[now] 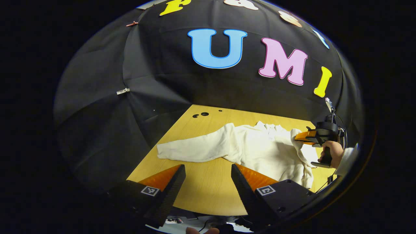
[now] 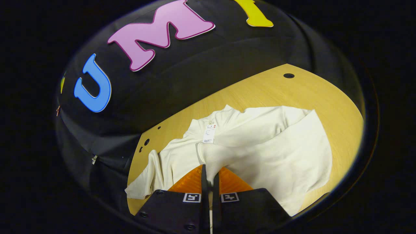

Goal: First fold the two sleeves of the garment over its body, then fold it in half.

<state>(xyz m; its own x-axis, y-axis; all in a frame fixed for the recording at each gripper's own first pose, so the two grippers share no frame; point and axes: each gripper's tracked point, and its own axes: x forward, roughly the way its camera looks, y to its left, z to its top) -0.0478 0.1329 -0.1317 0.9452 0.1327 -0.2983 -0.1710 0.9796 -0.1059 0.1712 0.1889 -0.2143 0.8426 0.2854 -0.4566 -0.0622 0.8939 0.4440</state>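
- Cream long-sleeved knit garment point(image 1: 260, 148) lies spread on the light wooden table point(image 1: 208, 191), ahead of the left gripper point(image 1: 208, 182).
- Left gripper's fingers point(image 1: 172, 183) stand wide apart over bare table, short of the garment's outstretched sleeve point(image 1: 191, 149).
- Right gripper point(image 2: 210, 177) has its fingers point(image 2: 195, 180) pressed together on the cuff of the other sleeve point(image 2: 260, 152), which drapes across the garment's body.
- White tag point(image 2: 209, 134) sits at the collar, beyond the right gripper's fingers.
- Person's hand point(image 1: 330, 152) holds the right gripper's handle.

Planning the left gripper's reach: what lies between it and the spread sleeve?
Bare table in the left gripper view, from the open left gripper to the sleeve.
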